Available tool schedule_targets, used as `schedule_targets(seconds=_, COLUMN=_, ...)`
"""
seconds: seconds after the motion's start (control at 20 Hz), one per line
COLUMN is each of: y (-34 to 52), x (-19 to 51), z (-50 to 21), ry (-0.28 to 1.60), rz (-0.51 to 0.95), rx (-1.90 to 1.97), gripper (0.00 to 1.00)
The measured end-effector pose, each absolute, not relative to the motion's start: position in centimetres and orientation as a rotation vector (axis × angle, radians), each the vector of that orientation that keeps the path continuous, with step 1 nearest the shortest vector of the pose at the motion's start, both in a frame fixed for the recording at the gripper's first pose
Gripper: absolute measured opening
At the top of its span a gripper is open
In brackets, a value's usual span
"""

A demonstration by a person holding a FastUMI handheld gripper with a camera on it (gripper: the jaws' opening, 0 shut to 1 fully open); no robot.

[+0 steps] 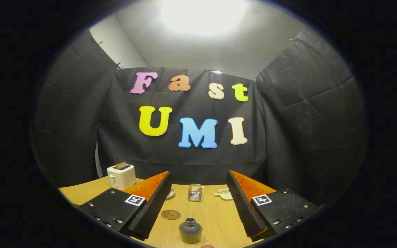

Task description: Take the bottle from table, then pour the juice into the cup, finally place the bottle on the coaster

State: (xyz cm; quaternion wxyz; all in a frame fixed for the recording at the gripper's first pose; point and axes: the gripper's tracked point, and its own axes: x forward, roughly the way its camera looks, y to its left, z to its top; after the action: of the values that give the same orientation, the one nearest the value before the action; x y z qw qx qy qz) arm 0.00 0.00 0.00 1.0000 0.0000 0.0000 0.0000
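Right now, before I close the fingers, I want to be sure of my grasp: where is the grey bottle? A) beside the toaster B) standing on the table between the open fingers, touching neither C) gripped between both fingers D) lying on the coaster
B: the grey bottle stands upright on the table between the spread fingers of the gripper, clear of both; the coaster lies apart, just beyond it.
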Motion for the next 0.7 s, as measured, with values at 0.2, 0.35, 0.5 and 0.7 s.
schedule_targets(seconds=0.2, y=-0.22, x=0.4, z=-0.73, ry=0.01, rz=0.009, rx=0.006, gripper=0.97)
schedule_targets(seconds=0.35, y=-0.09, x=0.43, z=-0.86, ry=0.007, rz=0.024, rx=0.028, gripper=0.97)
schedule_targets(seconds=0.5, y=-0.3, x=0.5, z=-0.91, ry=0.004, rz=0.026, rx=0.037, gripper=0.97)
schedule_targets(seconds=0.7, y=-0.34, x=0.51, z=-0.86, ry=-0.008, rz=0.035, rx=0.048, gripper=0.97)
